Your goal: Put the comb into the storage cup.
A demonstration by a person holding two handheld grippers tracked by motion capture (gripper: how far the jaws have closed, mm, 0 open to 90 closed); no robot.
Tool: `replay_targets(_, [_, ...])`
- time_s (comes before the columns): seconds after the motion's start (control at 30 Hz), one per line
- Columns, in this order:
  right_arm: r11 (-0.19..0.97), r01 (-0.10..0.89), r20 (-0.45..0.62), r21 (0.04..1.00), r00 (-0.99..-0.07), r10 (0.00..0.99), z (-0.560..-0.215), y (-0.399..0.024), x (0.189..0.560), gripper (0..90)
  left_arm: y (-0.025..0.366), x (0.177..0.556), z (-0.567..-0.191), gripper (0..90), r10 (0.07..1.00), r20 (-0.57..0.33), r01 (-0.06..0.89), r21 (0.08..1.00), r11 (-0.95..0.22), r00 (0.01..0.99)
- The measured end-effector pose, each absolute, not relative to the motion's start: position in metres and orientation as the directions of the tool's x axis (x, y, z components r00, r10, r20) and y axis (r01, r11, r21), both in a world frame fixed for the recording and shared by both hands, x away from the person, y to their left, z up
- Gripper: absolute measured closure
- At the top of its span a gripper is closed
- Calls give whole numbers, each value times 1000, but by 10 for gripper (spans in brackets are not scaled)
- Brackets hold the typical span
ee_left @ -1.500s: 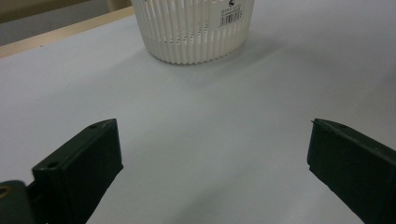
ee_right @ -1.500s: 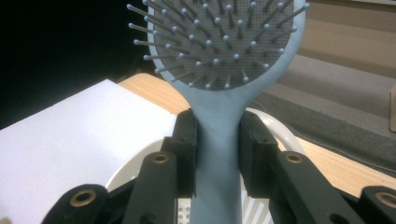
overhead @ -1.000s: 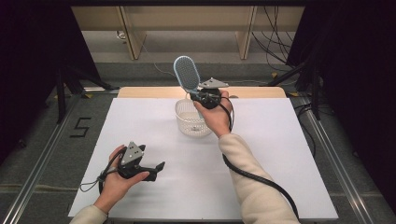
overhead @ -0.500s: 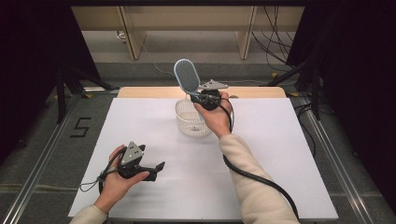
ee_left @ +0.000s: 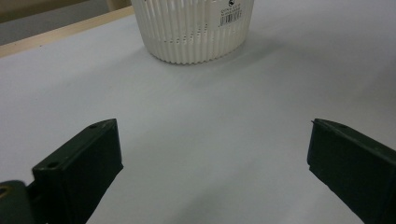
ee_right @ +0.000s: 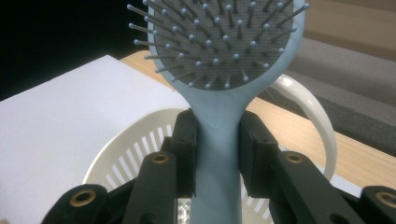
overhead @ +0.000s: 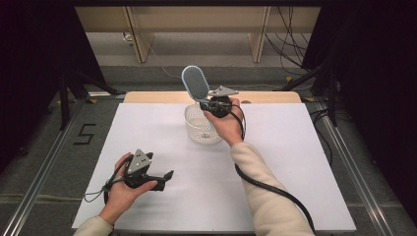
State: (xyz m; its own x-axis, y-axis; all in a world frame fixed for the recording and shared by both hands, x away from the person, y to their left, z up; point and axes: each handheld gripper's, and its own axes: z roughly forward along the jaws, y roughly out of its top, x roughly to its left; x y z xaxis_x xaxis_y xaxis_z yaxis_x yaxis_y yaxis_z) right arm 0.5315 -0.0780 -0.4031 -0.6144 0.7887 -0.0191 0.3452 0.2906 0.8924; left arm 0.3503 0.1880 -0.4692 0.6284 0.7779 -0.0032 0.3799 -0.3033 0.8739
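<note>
While the blue hairbrush (overhead: 195, 86) was pinched at its stiff, smooth handle by the right gripper (overhead: 216, 104) above the basket (overhead: 201, 129) at frame centre, the left gripper (overhead: 147, 173) was kept spread; light, slip-prone handling was judged.

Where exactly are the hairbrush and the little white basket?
hairbrush (ee_right: 219, 140): right gripper view, on its blue handle between the jaws.
white basket (ee_left: 187, 32): left gripper view, on its ribbed side wall.
</note>
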Motion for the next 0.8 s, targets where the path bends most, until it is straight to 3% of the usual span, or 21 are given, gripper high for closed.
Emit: replay_targets(0.8, [338, 366, -25, 867, -646, 763, -409, -76, 532, 705, 188, 350, -469, 25, 777, -3, 380, 874, -304, 629])
